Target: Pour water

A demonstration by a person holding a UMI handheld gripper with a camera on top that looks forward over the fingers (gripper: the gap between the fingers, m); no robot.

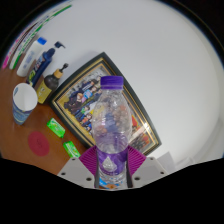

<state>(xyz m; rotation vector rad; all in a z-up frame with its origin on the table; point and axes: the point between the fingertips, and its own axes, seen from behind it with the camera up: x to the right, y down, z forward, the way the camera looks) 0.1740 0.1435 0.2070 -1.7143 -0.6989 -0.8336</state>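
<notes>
Holding the water bottle (111,128) upright in my claw (112,168), both pads clamped on its lower body, purple cap up. White cup (24,100) sits off left on the table (25,140), so I'd tip that way.

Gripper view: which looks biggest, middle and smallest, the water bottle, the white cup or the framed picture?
1. Framed picture, though the bottle hides part of it.
2. Water bottle, held between the gripper fingers; it is closest to the camera, so it looks bigger than it is.
3. White cup.
</notes>
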